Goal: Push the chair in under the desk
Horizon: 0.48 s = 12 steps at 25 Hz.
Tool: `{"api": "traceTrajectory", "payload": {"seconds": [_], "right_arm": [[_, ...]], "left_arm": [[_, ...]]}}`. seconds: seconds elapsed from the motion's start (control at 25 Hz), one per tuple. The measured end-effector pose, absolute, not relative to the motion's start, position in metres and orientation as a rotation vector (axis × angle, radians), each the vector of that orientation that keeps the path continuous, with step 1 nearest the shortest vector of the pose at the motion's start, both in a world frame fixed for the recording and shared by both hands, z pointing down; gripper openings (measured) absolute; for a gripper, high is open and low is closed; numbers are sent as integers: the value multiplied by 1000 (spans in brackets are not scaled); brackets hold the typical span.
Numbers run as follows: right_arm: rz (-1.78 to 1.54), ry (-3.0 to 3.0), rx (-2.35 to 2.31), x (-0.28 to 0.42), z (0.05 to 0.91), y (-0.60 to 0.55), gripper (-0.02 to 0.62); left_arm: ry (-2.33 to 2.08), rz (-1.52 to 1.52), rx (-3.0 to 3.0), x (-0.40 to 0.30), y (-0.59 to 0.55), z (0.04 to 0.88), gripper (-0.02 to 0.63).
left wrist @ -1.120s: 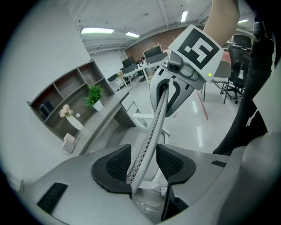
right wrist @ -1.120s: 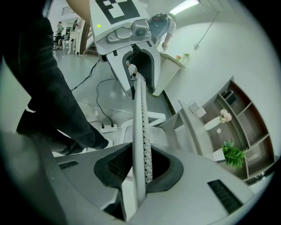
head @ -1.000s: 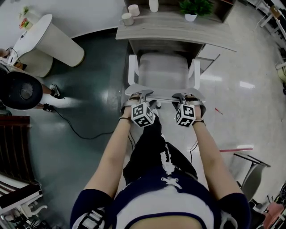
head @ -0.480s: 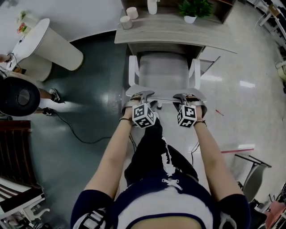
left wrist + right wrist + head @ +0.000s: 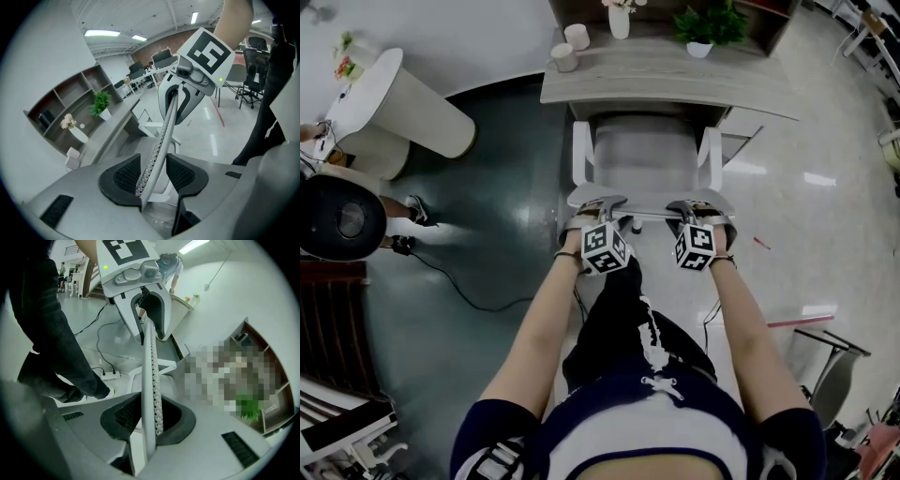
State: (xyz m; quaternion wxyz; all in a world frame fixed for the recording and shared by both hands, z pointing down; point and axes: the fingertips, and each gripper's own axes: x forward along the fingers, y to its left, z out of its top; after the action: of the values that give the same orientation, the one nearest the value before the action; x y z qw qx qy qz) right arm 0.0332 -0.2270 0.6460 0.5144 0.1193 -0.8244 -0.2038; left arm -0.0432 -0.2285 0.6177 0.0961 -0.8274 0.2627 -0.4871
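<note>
The white chair (image 5: pixel 642 150) sits upper centre, seat front at the desk (image 5: pixel 666 80) edge; the right gripper (image 5: pixel 149 416) clamps its backrest (image 5: pixel 645 214), while the left gripper (image 5: pixel 154 174), jaws just closing, straddles it loosely, so uneven pushing may skew it and jam an armrest (image 5: pixel 579 150) against the desk.

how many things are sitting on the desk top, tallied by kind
small pale cups: 2
vase of flowers: 1
potted plant: 1
total on the desk: 4
</note>
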Motion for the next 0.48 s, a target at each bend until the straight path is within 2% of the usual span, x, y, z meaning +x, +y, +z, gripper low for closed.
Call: {"api": "traceTrajectory", "payload": {"seconds": [0.48], "right_arm": [[-491, -1977, 292, 31, 644, -248, 66]], "left_arm": [[775, -1447, -2453, -45, -249, 617, 178]]}}
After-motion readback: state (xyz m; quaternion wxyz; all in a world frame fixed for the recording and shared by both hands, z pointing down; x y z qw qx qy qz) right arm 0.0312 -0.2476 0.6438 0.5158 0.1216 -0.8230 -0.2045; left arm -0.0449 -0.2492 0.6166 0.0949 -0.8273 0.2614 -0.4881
